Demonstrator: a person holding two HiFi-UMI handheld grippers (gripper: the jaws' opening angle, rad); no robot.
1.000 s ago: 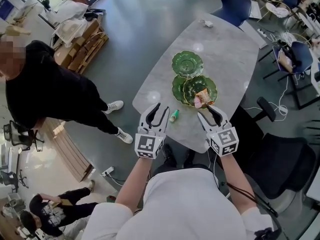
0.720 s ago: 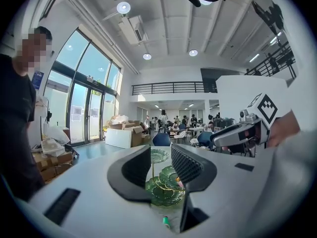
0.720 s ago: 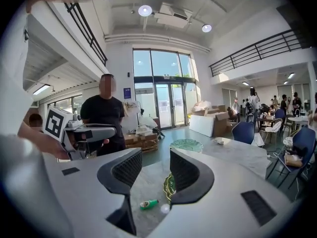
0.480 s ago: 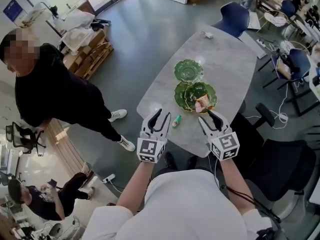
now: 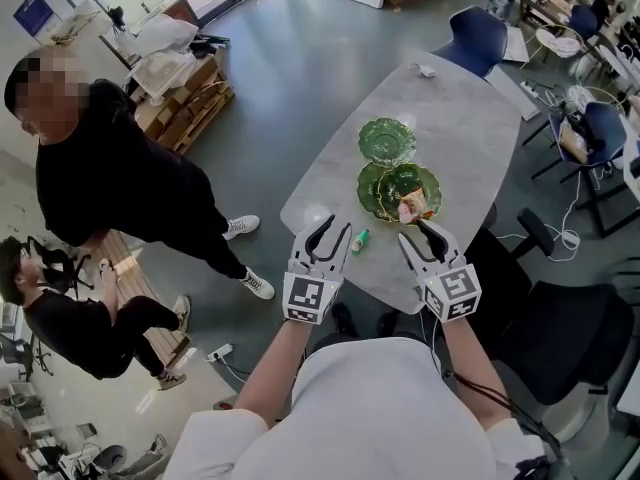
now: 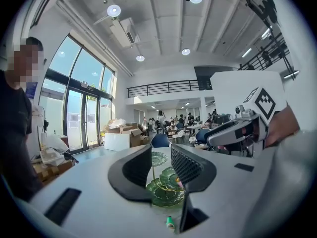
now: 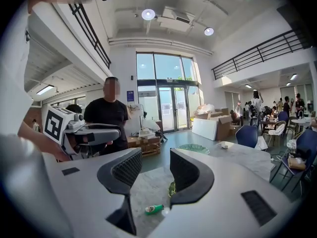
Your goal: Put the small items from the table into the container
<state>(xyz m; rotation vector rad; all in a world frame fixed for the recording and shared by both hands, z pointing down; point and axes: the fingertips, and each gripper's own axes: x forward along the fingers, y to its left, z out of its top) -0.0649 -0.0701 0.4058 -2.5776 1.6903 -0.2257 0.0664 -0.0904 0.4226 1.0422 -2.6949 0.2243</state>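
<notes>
The small green bottle with a pale cap lies on its side on the grey marble table, near the edge closest to me. In the head view it sits between my two grippers. My left gripper has its jaws apart with nothing between the pads (through the gap I only see the dishes farther along the table), and it hangs above the table edge just left of the bottle. My right gripper is likewise spread and empty. Its own view looks down past the jaws at the bottle lying on the stone, touching neither pad. Just beyond the right gripper's tips are two overlapping green leaf-shaped dishes, and the upper one holds a pink and orange wrapped packet. A third green dish stands apart from them, farther up the table. A small white object lies at the far end, near a blue chair. A person in black stands on the floor off to the left.
</notes>
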